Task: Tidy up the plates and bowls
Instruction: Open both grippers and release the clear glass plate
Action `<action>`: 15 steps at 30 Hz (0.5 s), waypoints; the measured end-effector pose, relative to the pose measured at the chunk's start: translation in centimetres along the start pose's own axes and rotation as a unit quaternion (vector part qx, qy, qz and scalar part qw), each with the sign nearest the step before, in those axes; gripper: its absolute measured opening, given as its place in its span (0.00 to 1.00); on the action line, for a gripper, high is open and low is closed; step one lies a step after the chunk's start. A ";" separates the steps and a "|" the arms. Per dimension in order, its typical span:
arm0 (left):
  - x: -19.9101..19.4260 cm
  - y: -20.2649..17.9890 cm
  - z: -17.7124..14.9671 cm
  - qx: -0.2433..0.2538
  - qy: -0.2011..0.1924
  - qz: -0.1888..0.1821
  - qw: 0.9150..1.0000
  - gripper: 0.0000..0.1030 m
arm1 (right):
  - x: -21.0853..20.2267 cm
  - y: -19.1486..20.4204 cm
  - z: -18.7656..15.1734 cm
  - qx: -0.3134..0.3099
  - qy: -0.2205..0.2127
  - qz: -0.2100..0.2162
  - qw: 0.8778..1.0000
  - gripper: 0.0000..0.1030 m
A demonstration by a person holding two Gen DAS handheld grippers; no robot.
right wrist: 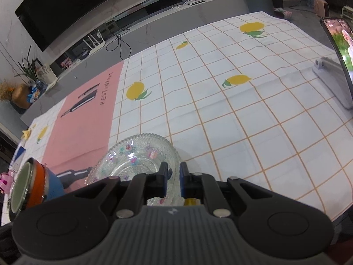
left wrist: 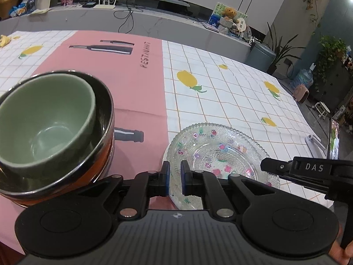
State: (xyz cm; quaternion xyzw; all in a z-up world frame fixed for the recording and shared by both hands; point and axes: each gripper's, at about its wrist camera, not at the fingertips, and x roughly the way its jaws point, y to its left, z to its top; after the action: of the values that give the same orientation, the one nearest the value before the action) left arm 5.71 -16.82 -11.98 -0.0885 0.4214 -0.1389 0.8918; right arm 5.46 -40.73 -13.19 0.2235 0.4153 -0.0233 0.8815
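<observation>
A clear glass plate point(left wrist: 220, 154) with coloured flower marks lies on the tablecloth; it also shows in the right wrist view point(right wrist: 136, 156). A green bowl point(left wrist: 44, 123) sits nested in a steel bowl with an orange outer wall point(left wrist: 101, 132), on a stack at the left point(right wrist: 37, 185). My left gripper point(left wrist: 175, 176) stands over the plate's near-left rim, jaws a narrow gap apart, holding nothing that I can see. My right gripper point(right wrist: 173, 181) stands over the plate's near-right rim with the same narrow gap; its fingertip point(left wrist: 271, 167) shows at the plate's right edge.
The table carries a white checked cloth with lemons point(right wrist: 242, 114) and a pink panel point(left wrist: 132, 84). A phone on a grey stand point(right wrist: 335, 70) is at the right edge. A grey counter with a router and cables point(left wrist: 106, 2) runs behind the table.
</observation>
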 end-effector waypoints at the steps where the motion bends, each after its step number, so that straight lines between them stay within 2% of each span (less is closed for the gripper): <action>1: 0.0 0.0 0.0 0.000 -0.001 0.000 1.000 0.10 | 0.0 0.0 -0.1 -0.001 -0.002 -0.002 1.000 0.09; 15: -0.3 0.0 -0.1 0.003 -0.008 0.001 1.000 0.10 | 0.4 2.0 -0.9 -0.063 -0.016 -0.048 0.997 0.12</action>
State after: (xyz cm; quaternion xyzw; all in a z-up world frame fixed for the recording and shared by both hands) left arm 5.49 -16.70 -11.86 -0.0866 0.4136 -0.1384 0.8957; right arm 5.52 -38.52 -13.24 0.1468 0.4124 -0.0428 0.8981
